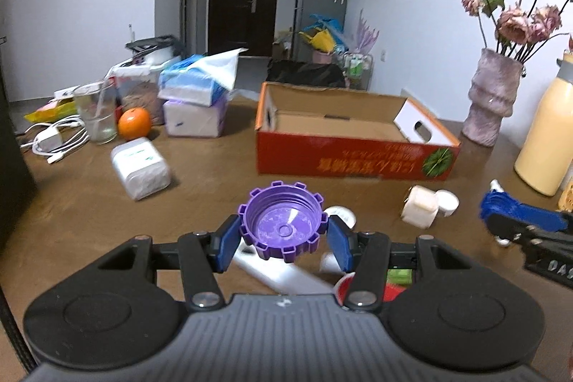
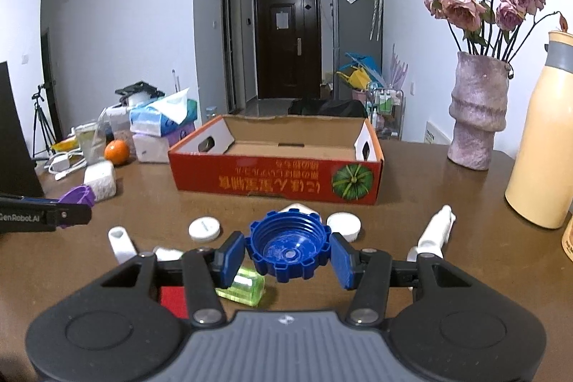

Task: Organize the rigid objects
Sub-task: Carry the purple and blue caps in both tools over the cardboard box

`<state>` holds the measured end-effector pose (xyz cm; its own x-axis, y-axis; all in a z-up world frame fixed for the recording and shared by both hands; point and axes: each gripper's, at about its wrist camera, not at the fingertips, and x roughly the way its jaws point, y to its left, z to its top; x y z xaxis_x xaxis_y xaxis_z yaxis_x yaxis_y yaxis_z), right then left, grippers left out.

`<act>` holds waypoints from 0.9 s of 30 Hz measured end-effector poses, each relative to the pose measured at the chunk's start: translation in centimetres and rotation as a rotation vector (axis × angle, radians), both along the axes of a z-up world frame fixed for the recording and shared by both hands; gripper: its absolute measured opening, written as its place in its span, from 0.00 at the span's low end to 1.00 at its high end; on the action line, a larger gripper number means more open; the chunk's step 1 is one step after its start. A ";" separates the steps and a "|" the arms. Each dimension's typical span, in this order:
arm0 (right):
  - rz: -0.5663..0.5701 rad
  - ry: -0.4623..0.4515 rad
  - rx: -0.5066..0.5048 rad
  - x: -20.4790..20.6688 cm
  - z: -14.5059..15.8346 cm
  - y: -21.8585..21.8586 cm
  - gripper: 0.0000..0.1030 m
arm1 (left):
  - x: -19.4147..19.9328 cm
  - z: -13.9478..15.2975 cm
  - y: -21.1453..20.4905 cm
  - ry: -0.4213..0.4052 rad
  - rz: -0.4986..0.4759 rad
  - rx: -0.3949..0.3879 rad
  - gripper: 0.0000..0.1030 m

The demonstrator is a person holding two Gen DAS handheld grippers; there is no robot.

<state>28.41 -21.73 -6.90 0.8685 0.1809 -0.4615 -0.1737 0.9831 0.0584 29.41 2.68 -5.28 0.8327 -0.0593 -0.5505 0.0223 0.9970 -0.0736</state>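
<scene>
Holding a purple cap (image 1: 283, 222) up over the brown table (image 1: 200, 178), my left gripper (image 1: 283, 238) squeezes it. My right gripper (image 2: 289, 251) squeezes a blue cap (image 2: 289, 247), near the red box (image 2: 275, 178).

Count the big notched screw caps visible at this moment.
2. The purple cap sits between the left gripper fingers; the blue cap sits between the right gripper fingers. Others may hide behind the grippers.
</scene>
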 end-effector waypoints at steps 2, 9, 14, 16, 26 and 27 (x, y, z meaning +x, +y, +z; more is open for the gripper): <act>0.002 -0.012 0.003 0.6 0.3 0.1 0.49 | 0.6 0.4 -0.5 -0.003 -0.008 -0.015 0.52; 0.001 -0.042 0.020 3.1 1.2 0.8 0.49 | 3.0 1.7 -2.4 -0.036 -0.018 -0.037 0.52; -0.002 -0.068 0.033 5.1 1.9 1.1 0.49 | 4.8 2.5 -3.3 -0.048 0.002 -0.076 0.52; -0.009 -0.073 0.036 5.7 2.0 1.2 0.49 | 5.3 2.9 -3.6 -0.059 0.005 -0.102 0.52; -0.022 -0.090 0.033 8.5 2.8 0.9 0.49 | 8.6 3.6 -5.3 -0.094 0.033 -0.094 0.52; -0.029 -0.092 0.040 8.7 2.8 0.8 0.49 | 8.9 3.7 -5.4 -0.098 0.038 -0.096 0.52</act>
<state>37.12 -20.89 -4.10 0.9122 0.1716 -0.3722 -0.1515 0.9850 0.0830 38.35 -2.75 -1.60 0.8851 -0.0754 -0.4593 -0.0031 0.9858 -0.1679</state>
